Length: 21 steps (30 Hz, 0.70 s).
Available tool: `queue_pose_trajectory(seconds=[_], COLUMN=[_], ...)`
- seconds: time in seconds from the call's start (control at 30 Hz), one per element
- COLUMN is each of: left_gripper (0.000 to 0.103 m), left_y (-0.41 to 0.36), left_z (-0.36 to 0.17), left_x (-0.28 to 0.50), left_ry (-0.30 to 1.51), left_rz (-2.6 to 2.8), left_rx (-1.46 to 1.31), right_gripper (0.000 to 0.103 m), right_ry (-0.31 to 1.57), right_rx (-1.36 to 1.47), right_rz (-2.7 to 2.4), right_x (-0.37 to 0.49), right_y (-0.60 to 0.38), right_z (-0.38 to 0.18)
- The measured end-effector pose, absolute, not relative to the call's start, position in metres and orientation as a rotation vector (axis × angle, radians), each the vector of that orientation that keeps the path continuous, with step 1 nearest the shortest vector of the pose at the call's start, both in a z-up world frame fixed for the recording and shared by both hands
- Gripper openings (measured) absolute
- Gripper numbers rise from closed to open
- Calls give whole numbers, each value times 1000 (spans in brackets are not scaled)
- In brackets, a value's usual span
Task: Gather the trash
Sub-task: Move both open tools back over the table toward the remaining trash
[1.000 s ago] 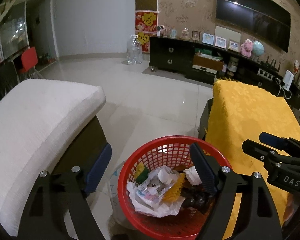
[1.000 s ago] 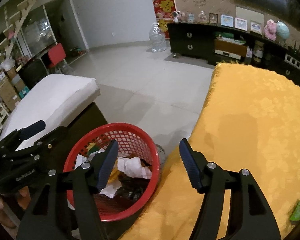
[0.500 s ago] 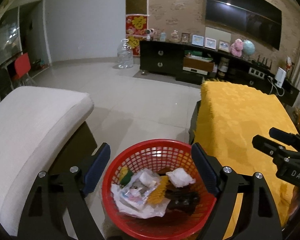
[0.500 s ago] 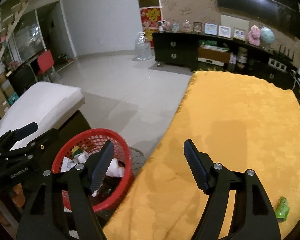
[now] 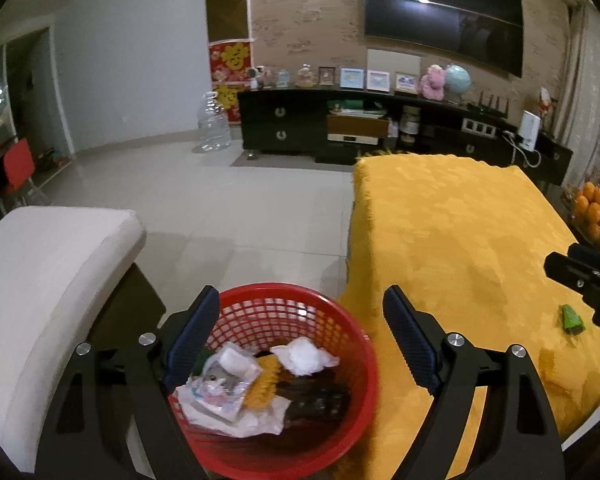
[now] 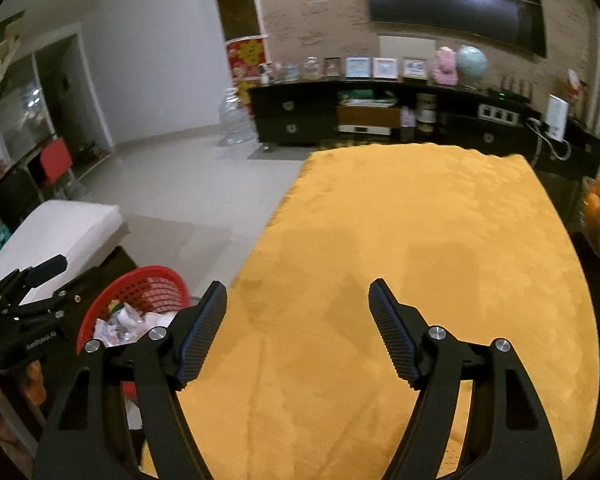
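Basket (image 5: 342,322) beside yellow cloth (image 5: 460,248) | green scrap (image 5: 571,317) on cloth

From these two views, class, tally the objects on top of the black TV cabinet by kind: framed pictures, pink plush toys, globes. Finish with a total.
Framed pictures: 4
Pink plush toys: 1
Pale blue globes: 1
Total: 6
They stand on the long black TV cabinet; the small figurines at its left end are too blurred to count.
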<state>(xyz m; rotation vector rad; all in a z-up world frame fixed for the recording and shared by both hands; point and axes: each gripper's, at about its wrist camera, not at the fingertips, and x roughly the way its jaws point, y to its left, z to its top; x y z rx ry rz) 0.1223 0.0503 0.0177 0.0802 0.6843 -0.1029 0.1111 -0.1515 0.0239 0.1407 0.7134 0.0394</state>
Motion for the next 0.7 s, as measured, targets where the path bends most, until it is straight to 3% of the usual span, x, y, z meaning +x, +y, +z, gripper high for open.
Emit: queue_pose_trajectory(seconds=[0.7], left_gripper=[83], left_y=[-77], left_z=[-9], left_x=[85], left_ry=[725], left_rz=[-447], left_rx=[232], right_gripper=[71], right_ry=[720], right_rx=[315], right_rz=[-292], right_x=[31], right_y=[-286], right_z=[-2])
